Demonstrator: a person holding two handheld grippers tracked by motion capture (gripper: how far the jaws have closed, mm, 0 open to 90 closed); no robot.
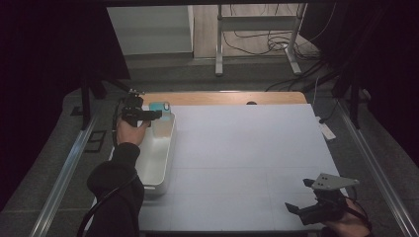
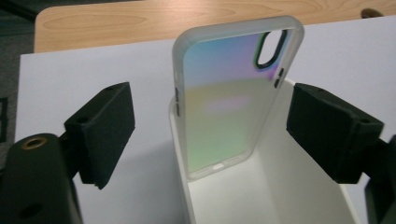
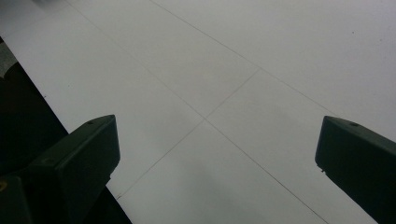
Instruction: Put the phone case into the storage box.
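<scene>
Left gripper (image 2: 210, 135) jaws stand open around the phone case (image 2: 229, 98) leaning in the white bin (image 2: 280, 196); right gripper (image 3: 215, 154) open too; a nudge could topple it

The person wears a black long sleeve (image 1: 118, 187) with a ribbed cuff on the left arm. The left tool (image 2: 210, 135) is matte black, its two blocky jaws each marked by a small round hole; a brass-coloured screw insert sits in its body. A black cable loops from it. The right tool (image 1: 301, 196) is black too, topped by a grey three-cornered plate with small dark holes.
</scene>
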